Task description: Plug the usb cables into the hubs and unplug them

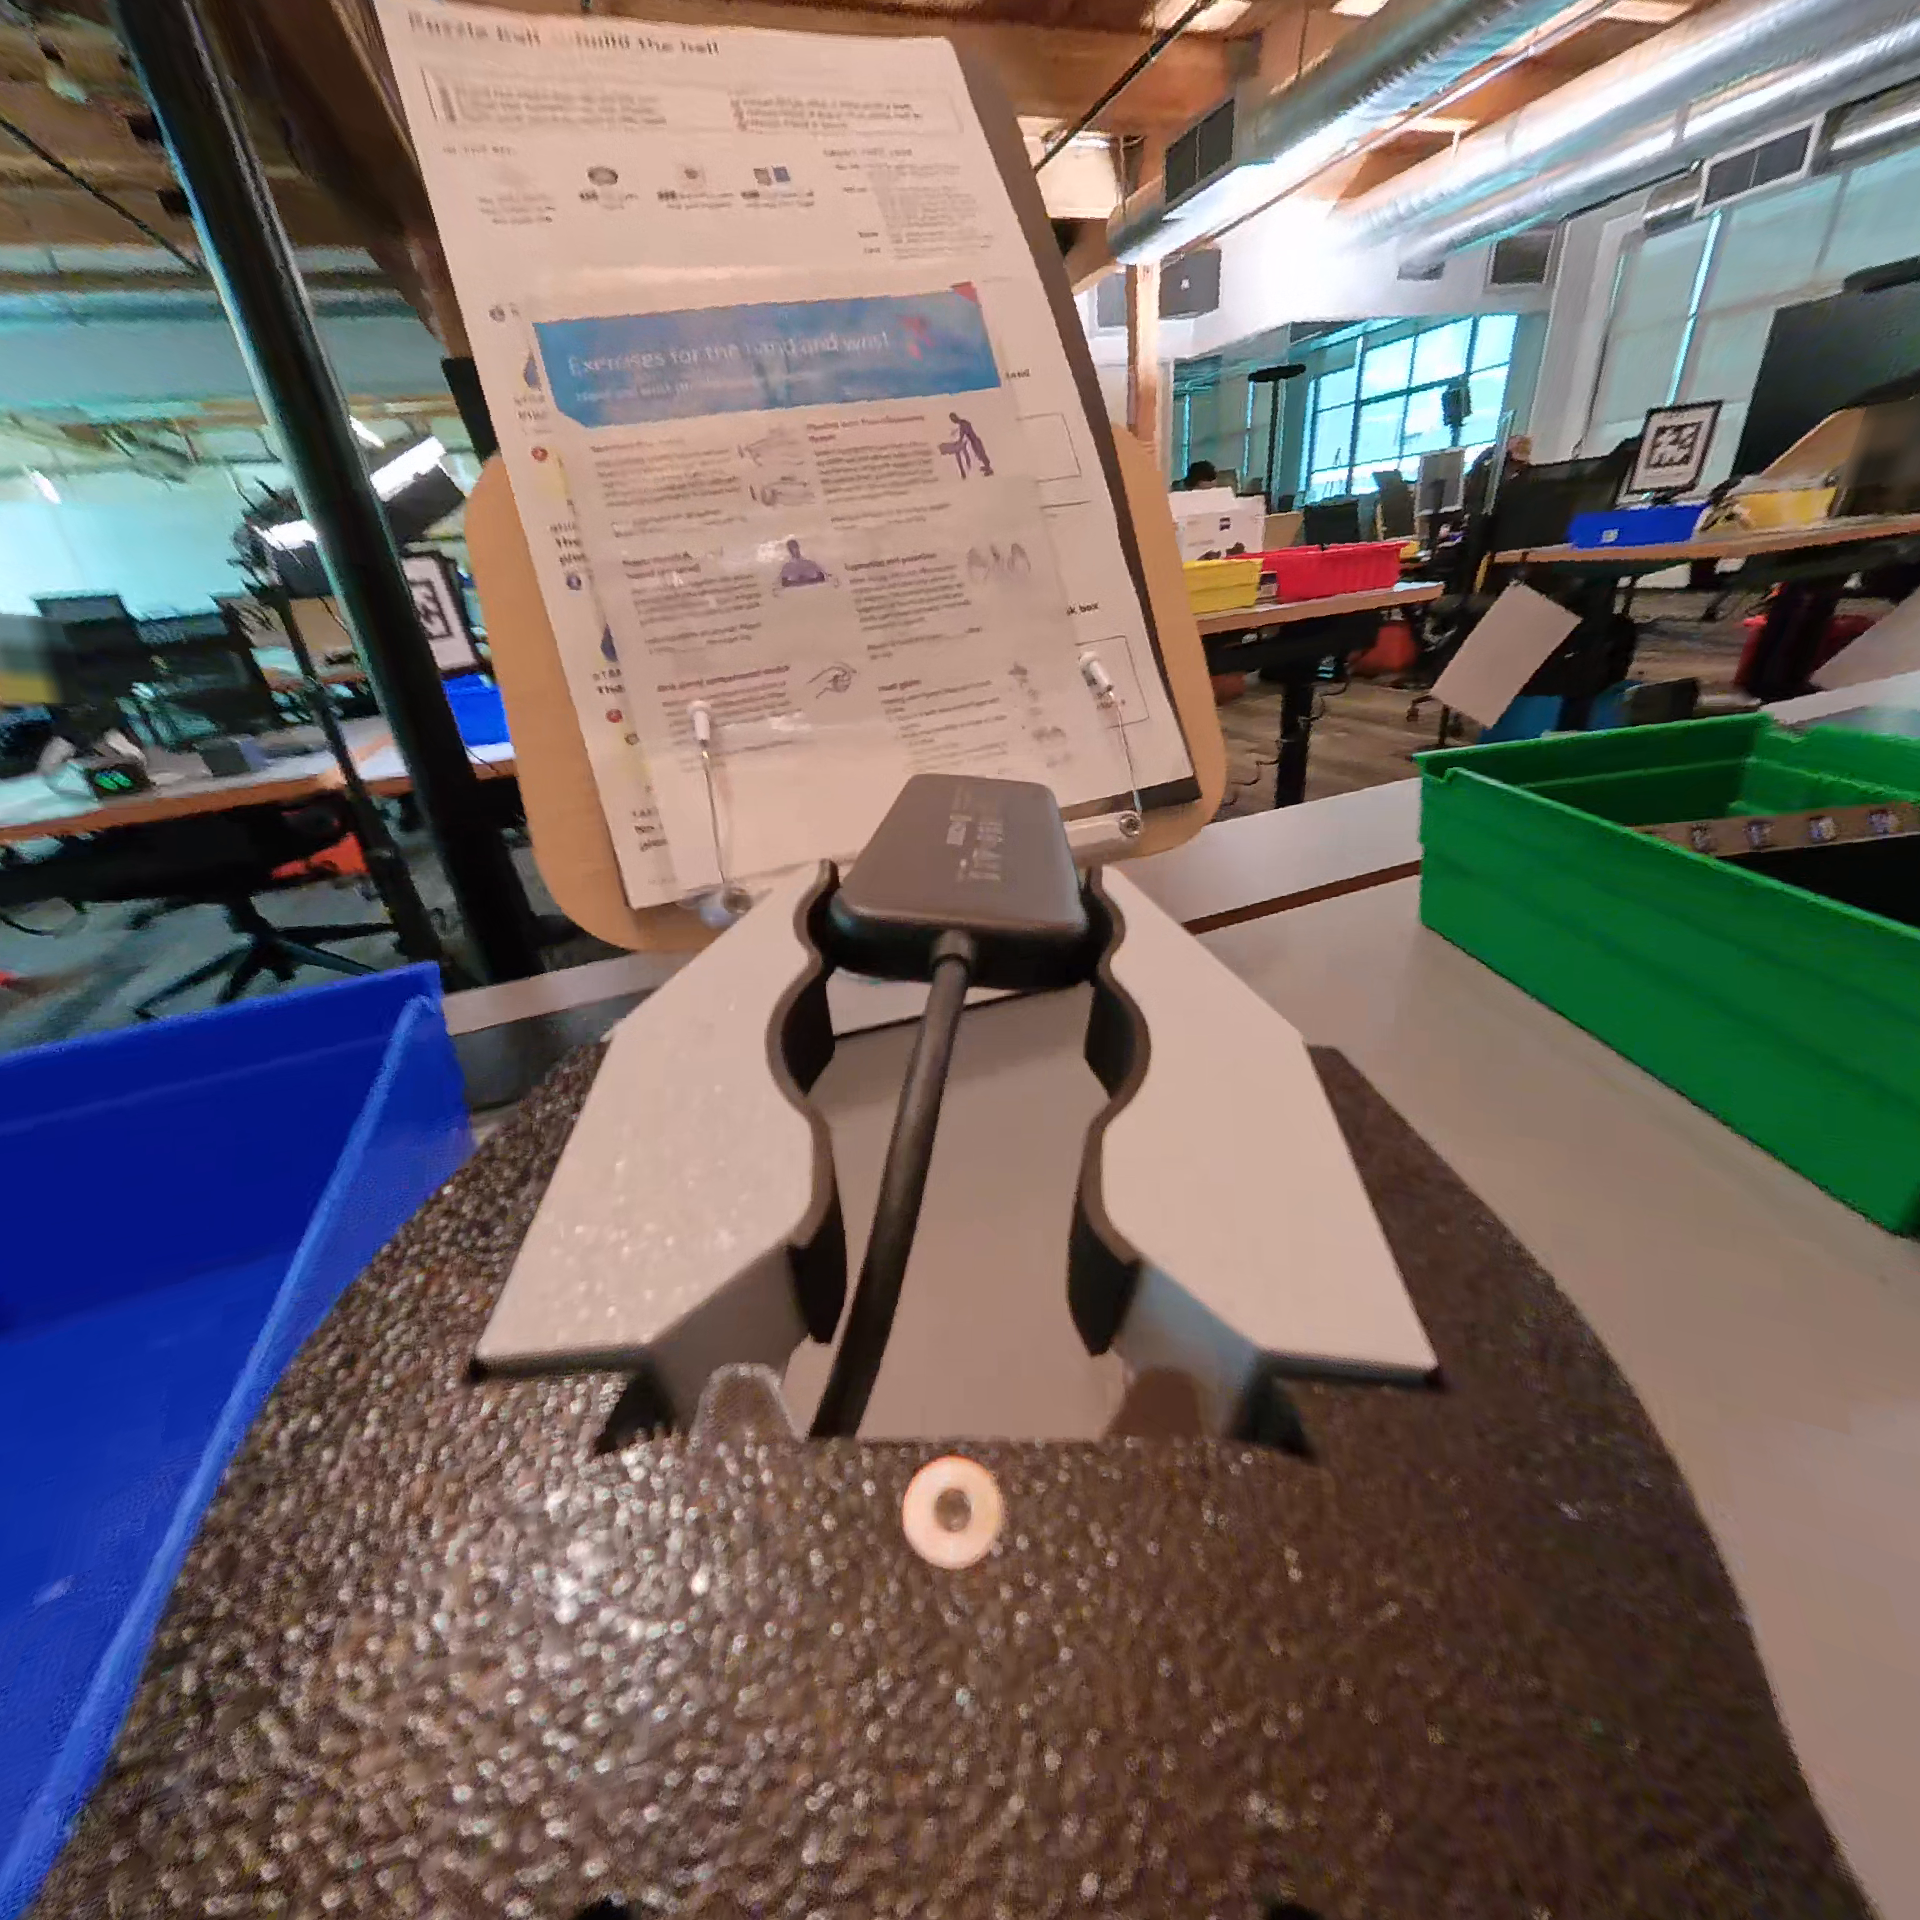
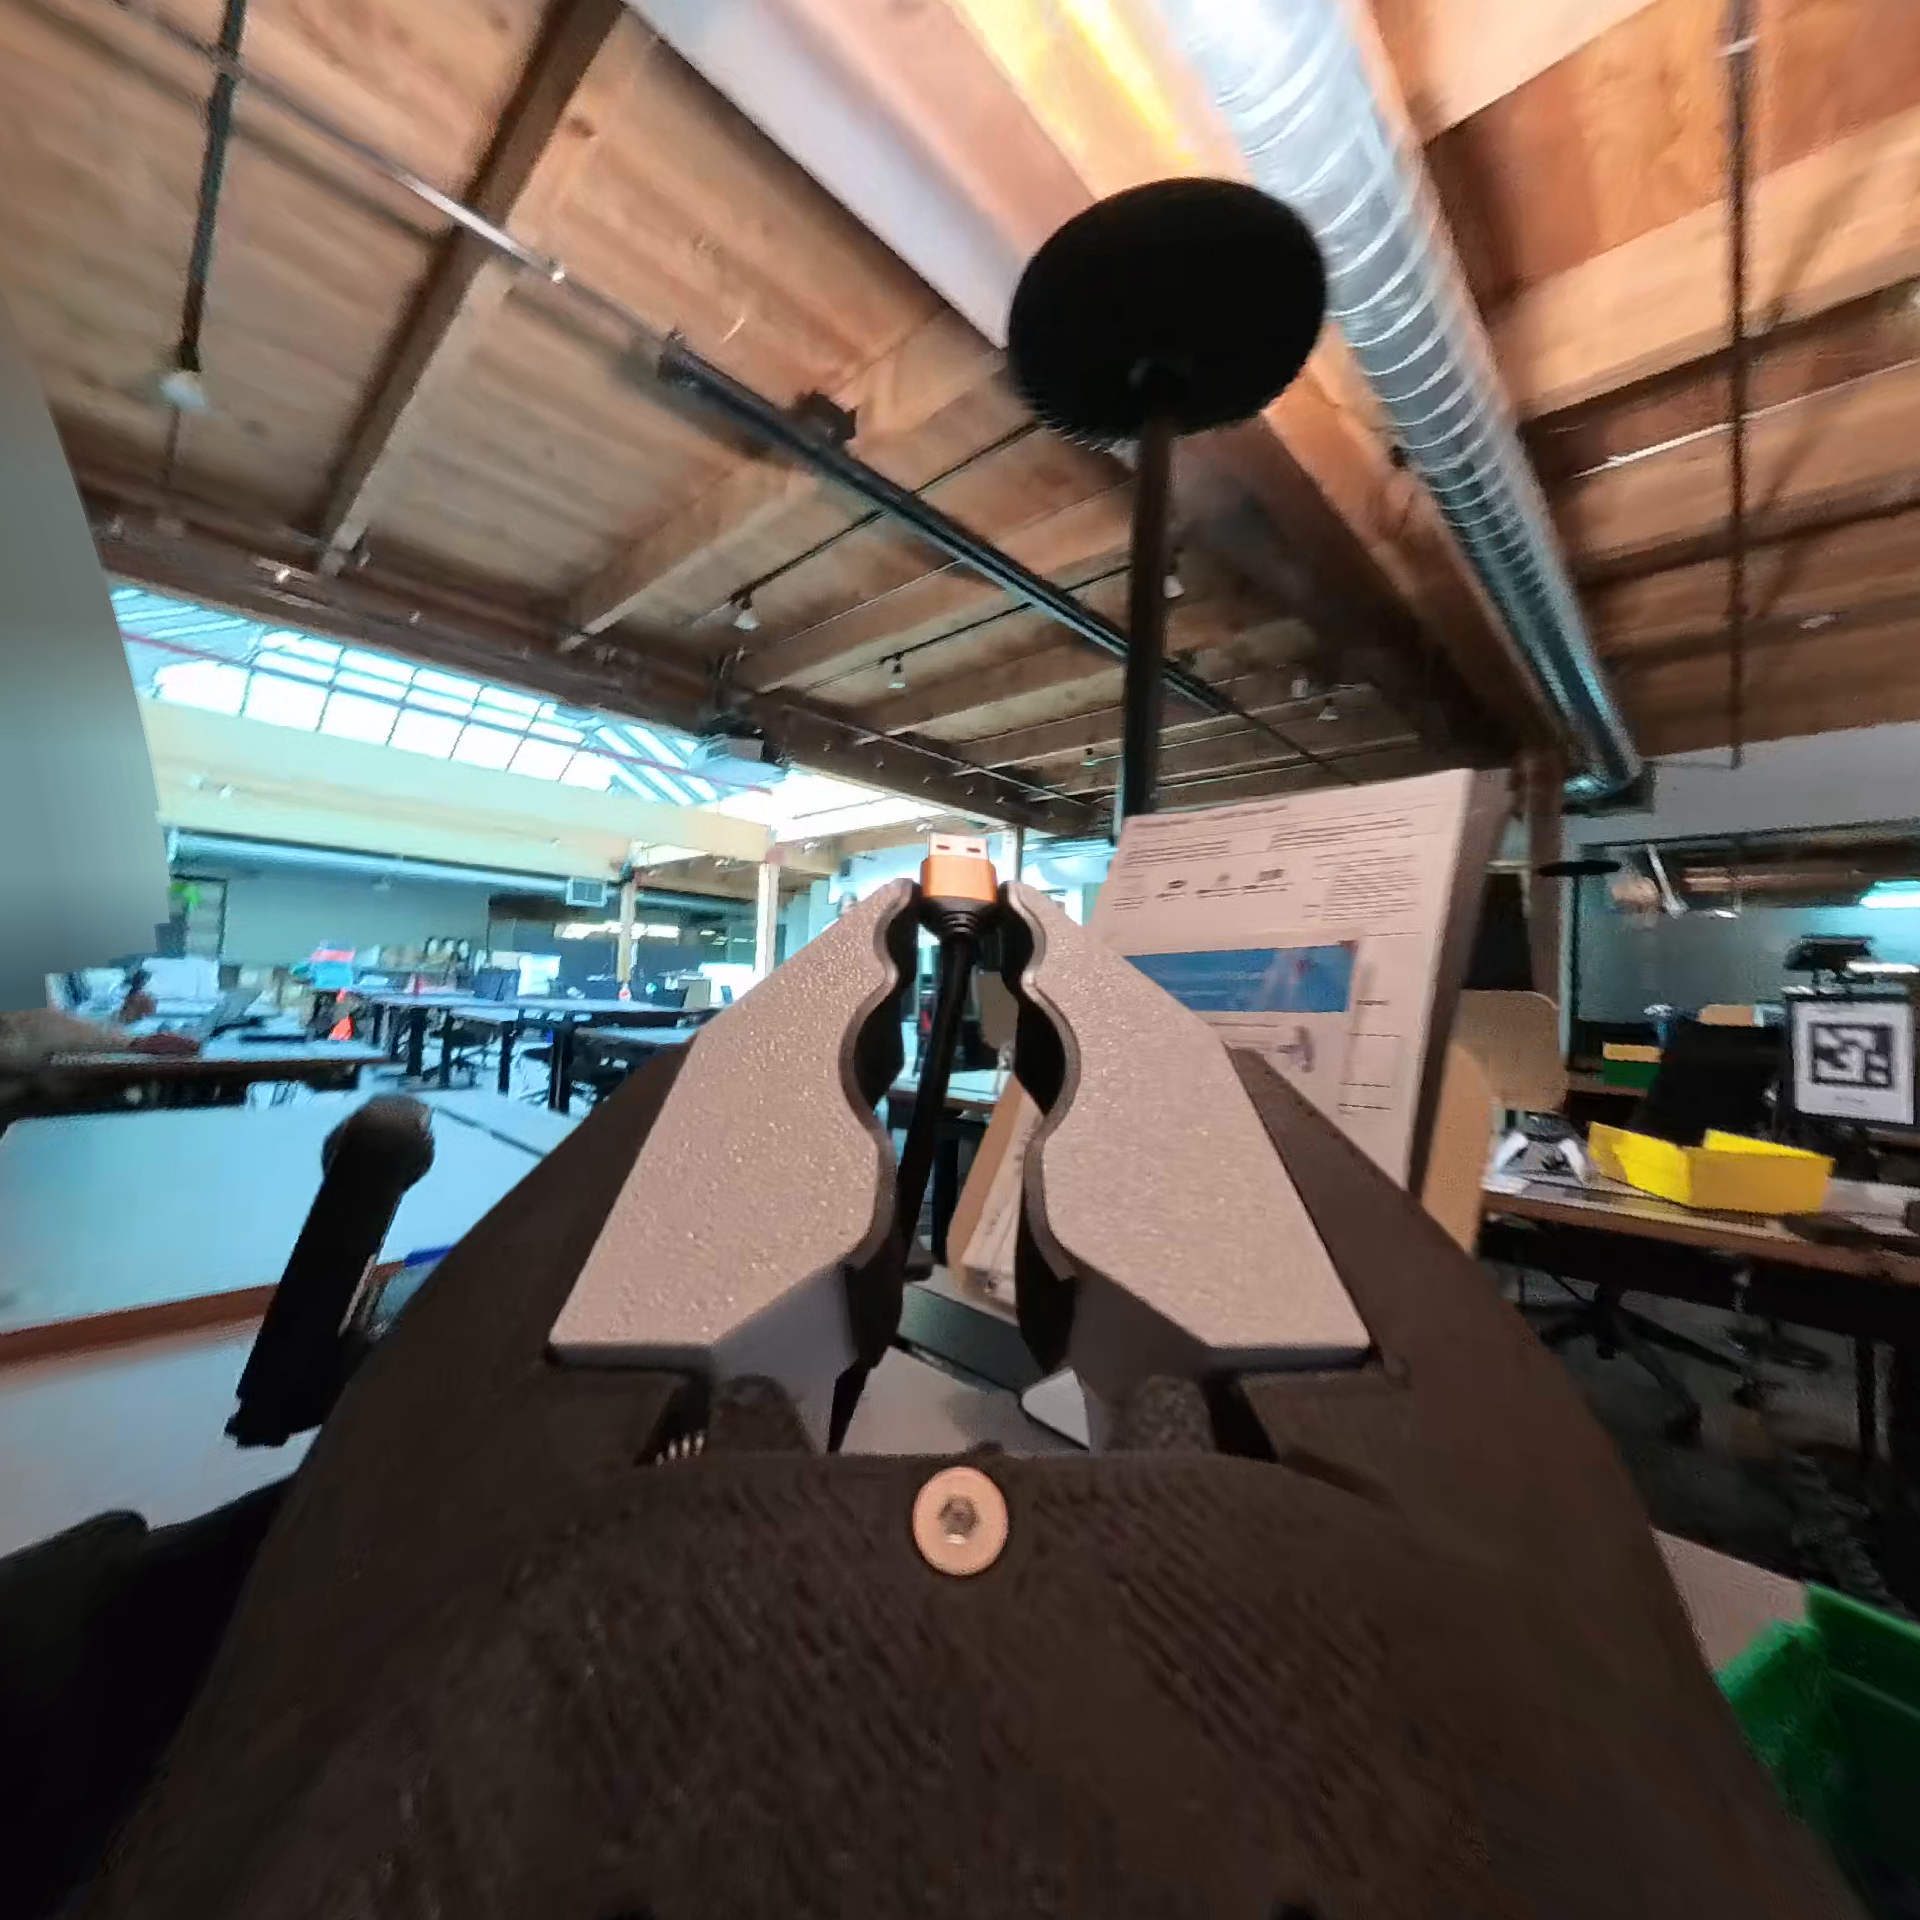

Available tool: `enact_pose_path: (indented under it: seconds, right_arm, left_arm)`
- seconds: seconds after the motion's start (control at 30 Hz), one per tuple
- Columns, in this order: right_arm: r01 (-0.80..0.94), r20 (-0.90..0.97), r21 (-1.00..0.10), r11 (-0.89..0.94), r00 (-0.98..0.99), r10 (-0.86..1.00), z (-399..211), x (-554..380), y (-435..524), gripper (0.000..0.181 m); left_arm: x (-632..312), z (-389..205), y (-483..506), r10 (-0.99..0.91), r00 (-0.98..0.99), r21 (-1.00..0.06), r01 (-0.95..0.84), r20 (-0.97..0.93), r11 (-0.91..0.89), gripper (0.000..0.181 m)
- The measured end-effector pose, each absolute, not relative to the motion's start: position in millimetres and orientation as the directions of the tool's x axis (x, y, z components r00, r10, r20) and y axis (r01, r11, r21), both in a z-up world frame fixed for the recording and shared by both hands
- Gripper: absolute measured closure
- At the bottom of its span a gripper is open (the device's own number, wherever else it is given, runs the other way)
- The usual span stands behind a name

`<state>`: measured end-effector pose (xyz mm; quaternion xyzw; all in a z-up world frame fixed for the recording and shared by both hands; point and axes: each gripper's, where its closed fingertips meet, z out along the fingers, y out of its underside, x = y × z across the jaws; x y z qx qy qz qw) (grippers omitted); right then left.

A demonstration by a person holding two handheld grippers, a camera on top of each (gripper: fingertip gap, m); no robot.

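Left wrist view, table (image 1: 1558,1091): grey work surface, with a blue bin (image 1: 187,1195) at its left edge and a green bin (image 1: 1662,935) at its right, both clear of the working gap in the middle.
Document stand (image 1: 790,499): upright board with printed sheets, directly behind the hub; backdrop only, not part of the job.
Left gripper (image 1: 956,925): closed on the near end of the hub, fingertips pinching its sides, so the body is braced for an insertion push.
Hub (image 1: 961,857): dark flat slab, raised off the table and tilted up away from the camera; its own lead (image 1: 904,1174) runs back between the fingers (keeps it out of the port side, I'd guess).
Right gripper (image 2: 961,920): clamped on the collar of the plug, just behind the metal shell, which leaves the tip free to enter a port.
USB cable (image 2: 930,1101): black, hangs down through the finger gap.
Plug (image 2: 958,864): orange-collared USB-A, pointing up and forward, in the air.
Status: not mated; hub isn't visible in the right wrist view, so alignment can't be judged yet.
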<state>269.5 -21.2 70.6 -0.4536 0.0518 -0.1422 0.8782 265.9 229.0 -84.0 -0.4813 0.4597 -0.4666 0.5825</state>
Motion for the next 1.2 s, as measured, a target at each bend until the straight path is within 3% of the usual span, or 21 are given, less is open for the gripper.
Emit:
enact_pose_path:
  seconds: [0.1, 0.27, 0.47, 0.6, 0.8, 1.03, 1.13, 1.2]
  right_arm:
    - [0.245, -0.004, -0.805, 0.54, 0.908, -0.418, 79.5, 297.2, -57.3, 0.168]
    - [0.396, 0.101, -0.821, 0.412, 0.81, -0.578, 78.0, 346.9, -82.4, 0.168]
    - [0.307, 0.178, -0.928, 0.211, 0.863, -0.473, 16.2, 406.3, -46.8, 0.168]
    - [0.348, 0.305, -0.937, 0.025, 0.851, -0.428, -21.5, 417.3, -32.7, 0.168]
    - [0.123, 0.281, -0.928, -0.353, 0.852, -0.443, -86.6, 446.4, -47.5, 0.167]
    - [-0.193, 0.226, -0.706, -0.681, 0.85, -0.475, -176.0, 452.2, -72.7, 0.169]
    - [-0.223, 0.351, -0.641, -0.734, 0.765, -0.54, -178.2, 467.2, -97.1, 0.137]
    - [-0.26, 0.38, -0.66, -0.705, 0.694, -0.612, -166.9, 472.7, -115.3, 0.131]
  left_arm:
    - [270.2, -90.4, 226.8, -0.992, 0.11, -0.995, 0.08, -0.057, 0.066, 0.136]
    - [273.7, -94.1, 219.1, -0.996, 0.072, -0.996, 0.064, -0.055, 0.06, 0.136]
    - [277.3, -101.8, 217.2, -0.995, 0.064, -0.996, 0.03, -0.076, 0.078, 0.137]
    - [280.4, -108.5, 216.8, -0.997, 0.047, -0.998, 0.007, -0.061, 0.061, 0.136]
    - [281.7, -112.6, 217.7, -0.998, 0.039, -0.999, -0.009, -0.045, 0.045, 0.136]
    - [282.8, -115.1, 214.8, -0.999, 0.027, -0.999, -0.019, -0.043, 0.043, 0.136]
    - [283.3, -116.9, 215.4, -0.999, 0.027, -0.999, -0.024, -0.042, 0.041, 0.136]
    - [283.5, -117.8, 216.3, -0.999, 0.026, -0.999, -0.026, -0.033, 0.033, 0.136]
